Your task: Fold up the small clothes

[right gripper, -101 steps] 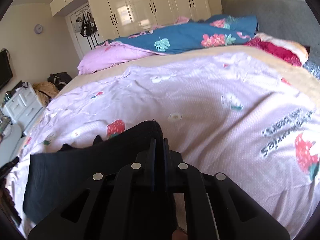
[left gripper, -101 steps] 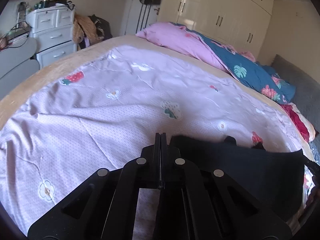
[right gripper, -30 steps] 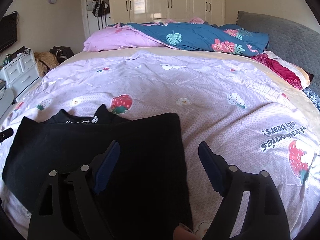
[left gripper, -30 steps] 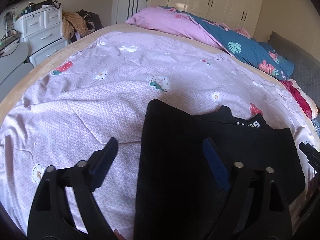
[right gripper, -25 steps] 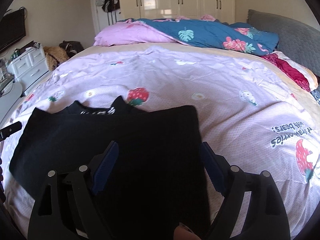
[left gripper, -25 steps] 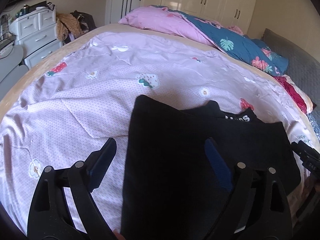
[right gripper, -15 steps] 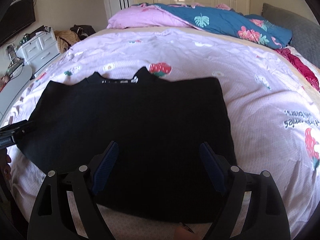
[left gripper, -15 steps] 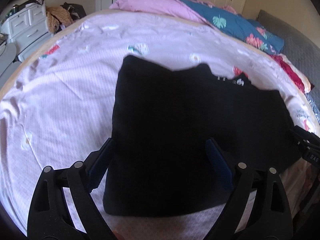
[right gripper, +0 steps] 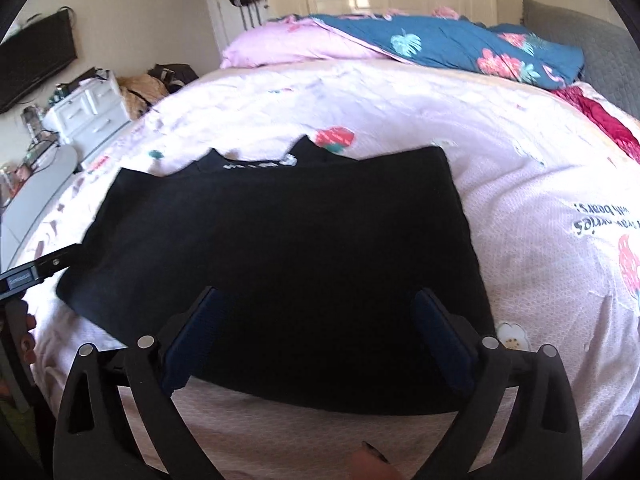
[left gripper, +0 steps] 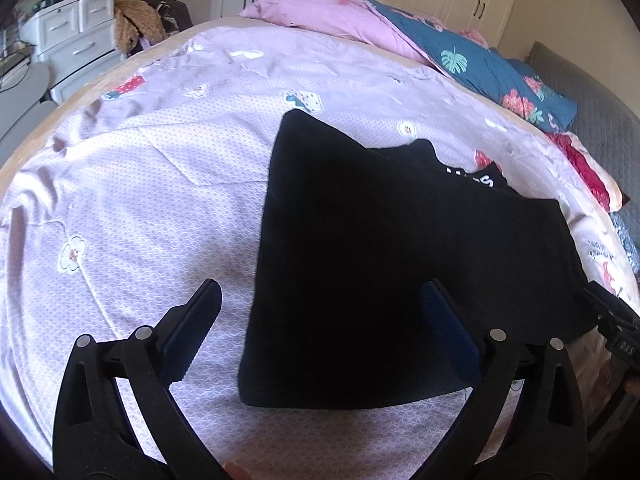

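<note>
Lying flat on the lilac sheet, the black garment is seen folded into a rough rectangle, its neckline turned toward twelve o'clock. White letters are printed at the collar; in the left wrist view only a blurred fragment shows at about one o'clock, and it cannot be read with certainty. On the sheet, at three o'clock in the right wrist view, upside-down black print is seen, where "with bears" can be made out beside a strawberry motif.

The left gripper is held over the garment's near left edge, its jaws opening wide; one finger is over bare sheet, the other over black cloth, and nothing is pinched. The right gripper is held over the garment's near edge, jaws likewise opening, with cloth below them but not pressed by the pads.

At nine o'clock in the right wrist view the other tool's body carries a small label, too blurred to read.
</note>
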`<move>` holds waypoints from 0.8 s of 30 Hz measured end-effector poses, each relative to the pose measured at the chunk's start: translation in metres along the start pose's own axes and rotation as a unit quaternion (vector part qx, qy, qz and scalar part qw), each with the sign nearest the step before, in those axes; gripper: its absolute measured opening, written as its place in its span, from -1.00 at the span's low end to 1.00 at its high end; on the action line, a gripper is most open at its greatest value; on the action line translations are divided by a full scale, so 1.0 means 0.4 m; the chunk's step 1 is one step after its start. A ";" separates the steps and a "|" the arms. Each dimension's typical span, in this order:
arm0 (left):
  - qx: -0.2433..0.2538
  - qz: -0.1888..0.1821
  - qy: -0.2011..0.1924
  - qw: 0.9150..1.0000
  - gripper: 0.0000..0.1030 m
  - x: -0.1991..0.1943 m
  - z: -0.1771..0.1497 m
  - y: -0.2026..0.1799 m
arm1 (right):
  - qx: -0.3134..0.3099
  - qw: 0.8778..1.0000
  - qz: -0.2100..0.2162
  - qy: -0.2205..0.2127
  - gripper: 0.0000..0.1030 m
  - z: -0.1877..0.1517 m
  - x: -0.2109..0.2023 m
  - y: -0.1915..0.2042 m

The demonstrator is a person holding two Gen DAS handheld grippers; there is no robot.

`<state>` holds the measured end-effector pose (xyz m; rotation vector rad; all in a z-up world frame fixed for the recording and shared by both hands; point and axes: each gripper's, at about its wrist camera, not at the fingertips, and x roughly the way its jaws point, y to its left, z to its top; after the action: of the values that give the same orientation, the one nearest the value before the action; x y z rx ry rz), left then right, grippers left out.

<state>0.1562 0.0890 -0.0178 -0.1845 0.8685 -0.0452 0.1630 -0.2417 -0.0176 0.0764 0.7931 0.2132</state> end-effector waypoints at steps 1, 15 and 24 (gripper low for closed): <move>-0.004 0.001 -0.002 1.000 0.81 -0.002 0.002 0.005 | -0.004 1.000 0.004 -0.002 0.90 0.001 -0.004 0.008; -0.056 0.025 -0.005 0.998 0.81 0.001 0.026 0.112 | -0.154 0.988 0.029 -0.001 0.91 -0.034 0.005 0.267; -0.087 0.035 -0.009 0.996 0.81 0.002 0.037 0.170 | -0.239 0.971 0.028 -0.008 0.91 -0.061 0.033 0.411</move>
<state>0.1656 0.1580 -0.0211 -0.3170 0.8598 0.0984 0.1279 -0.0787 -0.0197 -0.3540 0.7057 0.4514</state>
